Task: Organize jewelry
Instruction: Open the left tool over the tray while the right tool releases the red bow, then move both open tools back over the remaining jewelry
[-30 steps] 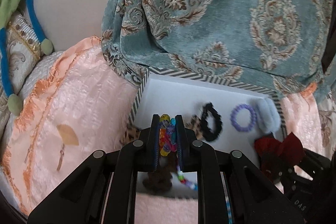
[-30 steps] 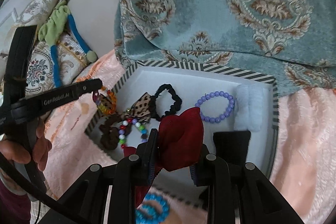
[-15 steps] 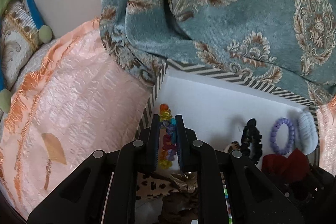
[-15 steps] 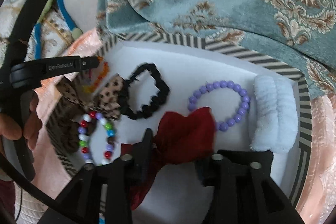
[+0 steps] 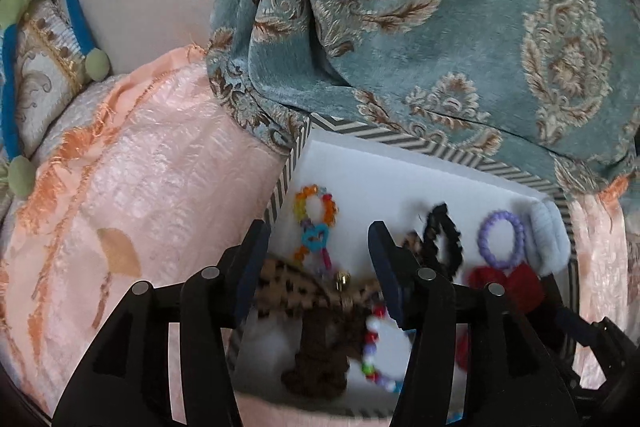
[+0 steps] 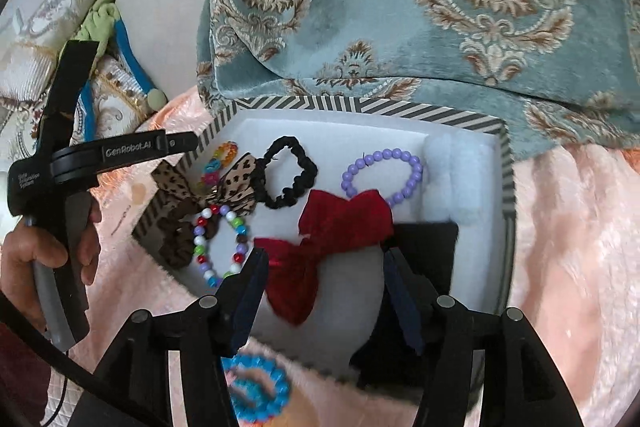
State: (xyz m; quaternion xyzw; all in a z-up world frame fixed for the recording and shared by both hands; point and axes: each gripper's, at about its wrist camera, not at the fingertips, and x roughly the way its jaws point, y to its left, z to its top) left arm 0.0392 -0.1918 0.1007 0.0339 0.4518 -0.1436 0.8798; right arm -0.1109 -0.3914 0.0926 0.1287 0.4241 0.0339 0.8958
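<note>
- A hand [image 6: 48, 259] at the far left of the right wrist view grips the handle of the left gripper [image 5: 318, 247], which reaches over the left edge of the striped box [image 6: 360, 105]
- The left gripper's jaws are opening and stand apart with nothing pressed between them; the rainbow bead bracelet [image 5: 314, 223] lies loose on the white floor of the box just beyond them, in the left corner
- Beside it sit a leopard-print bow [image 6: 236, 183] and a multicoloured bead bracelet [image 6: 218, 247]
- Next come a black scrunchie [image 6: 286, 173], then a purple bead bracelet [image 6: 382, 177], then a pale blue scrunchie [image 6: 456, 179] against the right wall
- The right gripper [image 6: 322, 267] is opening too; the red bow [image 6: 332, 231] rests on the box floor between its spread fingers, not clamped
- A blue bead bracelet [image 6: 256, 387] lies outside the box on the pink cloth [image 6: 568, 247]
</note>
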